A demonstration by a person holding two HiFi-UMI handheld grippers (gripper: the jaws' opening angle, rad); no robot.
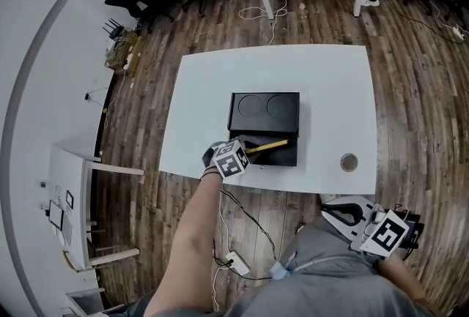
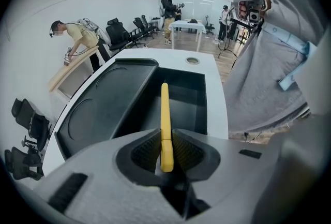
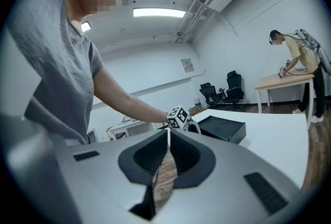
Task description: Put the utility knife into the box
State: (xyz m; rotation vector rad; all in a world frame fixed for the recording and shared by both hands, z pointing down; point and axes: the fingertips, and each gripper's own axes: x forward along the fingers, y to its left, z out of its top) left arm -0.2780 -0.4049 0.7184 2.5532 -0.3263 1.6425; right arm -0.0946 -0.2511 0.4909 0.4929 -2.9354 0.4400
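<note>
Right gripper (image 3: 168, 134): low at the person's side, off the white rectangular table (image 1: 330, 88); jaws closed together, nothing between them
Left gripper (image 2: 165, 135): at the table's near edge, tilted downward; jaws clamped on the near end of the slim yellow utility knife (image 2: 164, 109)
Utility knife: juts from the jaws over the open compartment of the black rectangular plastic box (image 1: 282, 158)
Box: mid-table; lid (image 1: 264, 112) swung open behind it
Small round grey ring (image 1: 349, 162): to the right, well apart from the box
</note>
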